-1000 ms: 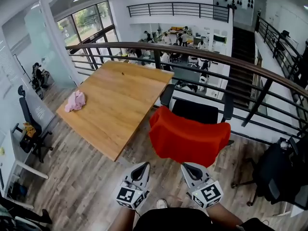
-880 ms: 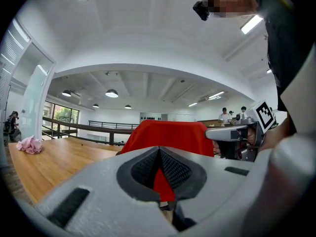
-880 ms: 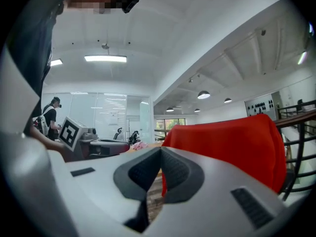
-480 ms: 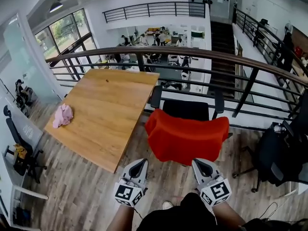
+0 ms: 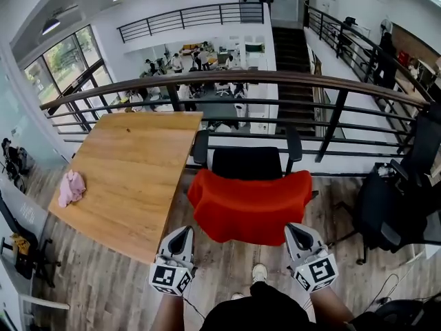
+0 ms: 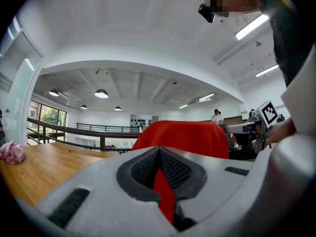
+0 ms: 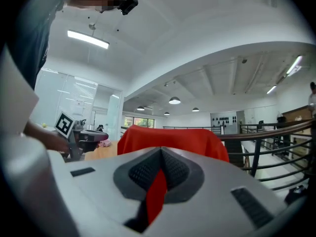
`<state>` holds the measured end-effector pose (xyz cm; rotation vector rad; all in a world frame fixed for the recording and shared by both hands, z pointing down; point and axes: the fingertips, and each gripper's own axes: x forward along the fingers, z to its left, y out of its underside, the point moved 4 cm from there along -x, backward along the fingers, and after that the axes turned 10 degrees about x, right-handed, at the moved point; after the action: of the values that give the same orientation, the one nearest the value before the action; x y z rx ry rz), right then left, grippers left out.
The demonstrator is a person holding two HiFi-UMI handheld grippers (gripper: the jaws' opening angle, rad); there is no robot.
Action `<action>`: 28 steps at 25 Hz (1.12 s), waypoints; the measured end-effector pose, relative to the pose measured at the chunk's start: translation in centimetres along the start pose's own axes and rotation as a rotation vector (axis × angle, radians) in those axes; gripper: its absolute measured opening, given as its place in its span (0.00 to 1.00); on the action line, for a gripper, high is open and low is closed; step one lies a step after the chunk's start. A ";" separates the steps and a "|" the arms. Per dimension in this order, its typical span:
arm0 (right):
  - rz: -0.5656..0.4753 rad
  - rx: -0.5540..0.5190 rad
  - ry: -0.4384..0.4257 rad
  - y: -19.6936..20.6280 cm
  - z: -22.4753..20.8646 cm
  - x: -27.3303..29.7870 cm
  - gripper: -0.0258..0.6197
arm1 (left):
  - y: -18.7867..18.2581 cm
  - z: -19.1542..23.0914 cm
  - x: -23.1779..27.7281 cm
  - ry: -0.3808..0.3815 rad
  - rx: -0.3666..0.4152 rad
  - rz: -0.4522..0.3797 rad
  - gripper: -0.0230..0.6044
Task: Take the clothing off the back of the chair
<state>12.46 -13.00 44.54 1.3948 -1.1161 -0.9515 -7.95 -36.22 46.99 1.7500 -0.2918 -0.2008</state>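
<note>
Far left, we note a pink cloth (image 5: 71, 187) lying near the left edge of the wooden tabletop (image 5: 131, 164), well apart from everything else. Next, the left gripper (image 5: 181, 234) is low in the head view, just off the tabletop's near corner, pointing level toward the chair. Its jaws are pressed together with nothing pinched. In its own view we see only a thin red sliver of the clothing beyond, showing through the slit where they meet. Centre: the clothing (image 5: 249, 205), red, is draped over the back of the chair (image 5: 247, 163). It covers the backrest from the top edge down and spreads past both sides. The black seat and both armrests show beyond it, facing the railing (image 5: 275, 78). The clothing's lower edge lies between the two grippers, near both tips but touched by neither as far as we can tell. Then the right gripper (image 5: 298, 233) mirrors the left one at the clothing's lower right corner. It is also level, jaws closed on each other and empty, with the same red sliver showing in its view. Further right, a dark office chair (image 5: 386, 202) stands on the wood floor (image 5: 96, 285), apart from the draped chair.
</note>
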 end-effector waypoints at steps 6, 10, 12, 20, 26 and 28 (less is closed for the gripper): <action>-0.052 -0.015 0.129 -1.7 -4.2 -0.1 0.05 | -0.5 2.5 2.4 -0.045 0.017 -0.018 0.06; -0.026 -0.019 0.179 -1.4 -6.6 0.5 0.05 | 0.1 4.2 4.1 -0.051 0.021 -0.006 0.06; -0.007 -0.013 0.195 -1.0 -7.6 0.9 0.05 | 0.4 5.1 5.0 -0.057 0.025 0.007 0.06; 0.092 0.032 0.226 0.8 -11.3 2.6 0.18 | 2.2 6.7 9.5 0.002 0.024 0.065 0.18; 0.148 0.052 0.188 1.7 -12.3 4.0 0.26 | 3.5 6.8 12.2 0.073 0.000 0.083 0.24; 0.156 0.054 0.181 1.9 -12.5 4.6 0.27 | 3.9 6.9 13.1 0.097 -0.005 0.089 0.27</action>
<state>25.36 -14.35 48.02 1.3858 -1.1031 -0.6745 2.20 -47.39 49.79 1.7322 -0.2974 -0.0522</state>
